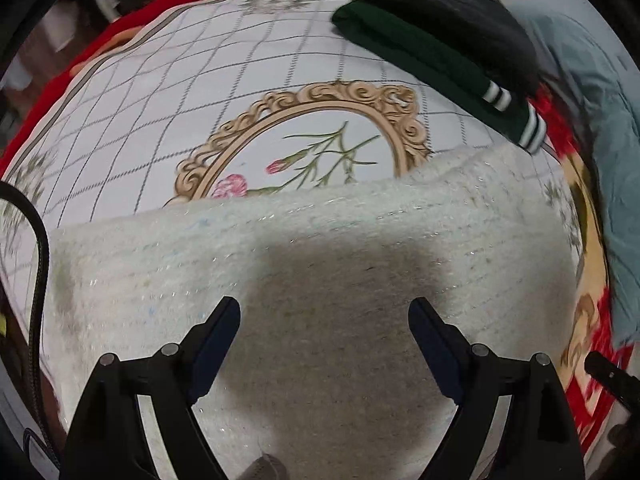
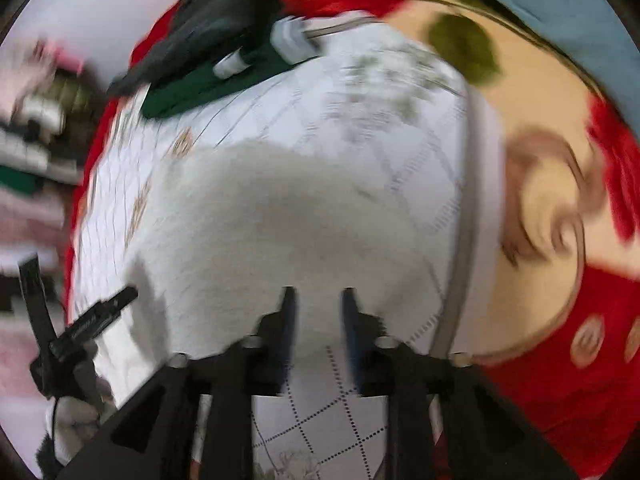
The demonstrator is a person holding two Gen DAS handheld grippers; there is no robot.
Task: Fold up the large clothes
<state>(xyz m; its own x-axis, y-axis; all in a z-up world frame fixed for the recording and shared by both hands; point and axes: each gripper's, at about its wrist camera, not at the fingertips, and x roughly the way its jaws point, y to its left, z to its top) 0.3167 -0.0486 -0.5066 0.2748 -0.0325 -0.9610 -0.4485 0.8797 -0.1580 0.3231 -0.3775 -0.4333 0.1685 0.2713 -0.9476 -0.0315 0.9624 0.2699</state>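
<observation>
Folding fuzzy white knit garment point(image 1: 312, 264) underway, not finished; left gripper point(image 1: 324, 312) fingers spread, empty; right gripper point(image 2: 318, 300) narrow, nothing visibly pinched.

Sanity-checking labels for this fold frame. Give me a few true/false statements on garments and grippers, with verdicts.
1. The left gripper has its jaws spread wide over the white knit garment. True.
2. The dark green garment has white-striped cuffs. True.
3. The white knit garment lies on top of the dark green one. False: they lie apart on the patterned sheet.
4. The right gripper stands wider open than the left. False: its jaws are close together.
5. The sheet is plain. False: grid lines and a floral medallion.
</observation>
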